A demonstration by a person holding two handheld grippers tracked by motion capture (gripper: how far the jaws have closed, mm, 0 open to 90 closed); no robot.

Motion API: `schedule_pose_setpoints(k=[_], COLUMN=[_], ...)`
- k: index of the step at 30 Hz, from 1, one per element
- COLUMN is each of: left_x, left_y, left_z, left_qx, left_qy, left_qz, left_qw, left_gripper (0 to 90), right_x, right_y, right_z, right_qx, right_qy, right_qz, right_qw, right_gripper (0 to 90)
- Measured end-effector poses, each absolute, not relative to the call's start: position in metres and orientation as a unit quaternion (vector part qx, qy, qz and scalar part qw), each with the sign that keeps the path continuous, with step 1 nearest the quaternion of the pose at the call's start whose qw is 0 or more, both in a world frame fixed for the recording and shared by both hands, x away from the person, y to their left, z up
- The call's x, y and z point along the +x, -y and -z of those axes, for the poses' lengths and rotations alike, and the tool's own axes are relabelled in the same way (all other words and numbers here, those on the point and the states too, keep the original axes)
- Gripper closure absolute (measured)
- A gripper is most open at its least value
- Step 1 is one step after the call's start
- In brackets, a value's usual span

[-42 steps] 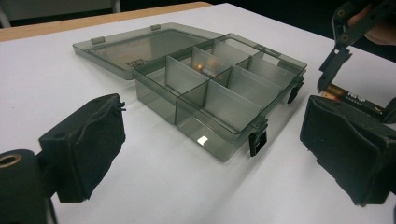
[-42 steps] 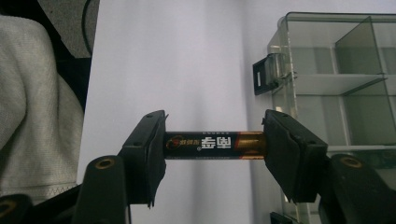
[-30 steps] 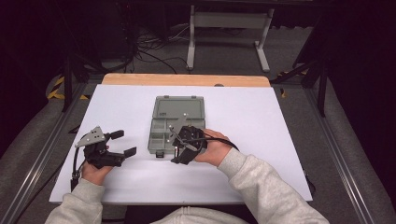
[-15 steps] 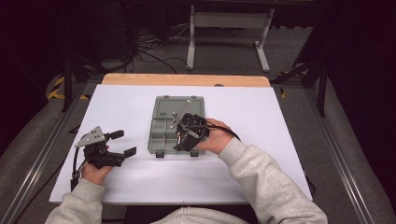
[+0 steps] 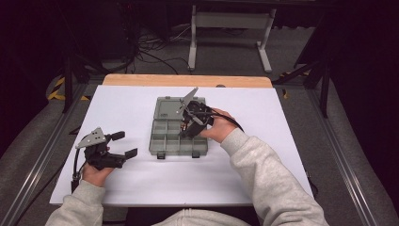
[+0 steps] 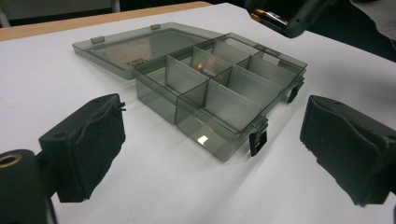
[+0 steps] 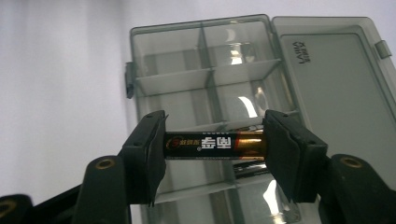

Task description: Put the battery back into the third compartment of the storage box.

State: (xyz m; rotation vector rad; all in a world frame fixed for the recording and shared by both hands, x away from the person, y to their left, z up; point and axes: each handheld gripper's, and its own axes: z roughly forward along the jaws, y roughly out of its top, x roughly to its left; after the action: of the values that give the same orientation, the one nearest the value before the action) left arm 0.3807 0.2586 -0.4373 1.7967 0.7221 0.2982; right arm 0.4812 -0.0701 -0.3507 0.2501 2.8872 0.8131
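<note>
A clear grey compartment box (image 5: 171, 137) lies open on the white table, its lid (image 5: 168, 108) folded flat toward the far side. My right gripper (image 5: 188, 127) hovers over the box's right compartments, shut on a black and gold battery (image 7: 215, 144) held end to end between its pads, above the box (image 7: 205, 84). Another battery (image 7: 254, 170) glints in a compartment beneath it. My left gripper (image 5: 123, 144) rests on the table left of the box, open with nothing between its pads (image 6: 88, 144); the box (image 6: 215, 93) lies ahead of it.
The white table top (image 5: 282, 141) has bare room on both sides of the box. A wooden strip (image 5: 188, 80) runs along the far edge. Beyond it stand a metal frame (image 5: 228, 28) and cables on the floor.
My right gripper has moved with the battery from the box's near right corner toward the far side, over the compartments, and risen slightly. The left gripper has stayed put.
</note>
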Motion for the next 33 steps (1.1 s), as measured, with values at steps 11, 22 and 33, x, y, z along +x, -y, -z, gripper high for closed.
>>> schedule_pose_setpoints(k=[11,22,33], left_x=[0.381,0.381,0.381], left_y=[-0.259,-0.259,-0.259], left_z=[0.437,0.437,0.438], left_qx=[0.762,0.762,0.761], left_qy=[-0.305,-0.305,-0.306], left_qz=[-0.124,-0.123,-0.124], left_qw=[0.557,0.557,0.559], left_gripper=[7.1,7.1,7.1], right_x=[0.506,0.525,0.531], right_y=[0.078,0.09,0.091], right_z=[0.353,0.36,0.368], right_qx=[0.095,0.114,0.12], right_qy=[-0.953,-0.951,-0.953], right_qz=[-0.276,-0.278,-0.268], right_qw=[0.077,0.078,0.079], right_gripper=[41.2,41.1,41.1])
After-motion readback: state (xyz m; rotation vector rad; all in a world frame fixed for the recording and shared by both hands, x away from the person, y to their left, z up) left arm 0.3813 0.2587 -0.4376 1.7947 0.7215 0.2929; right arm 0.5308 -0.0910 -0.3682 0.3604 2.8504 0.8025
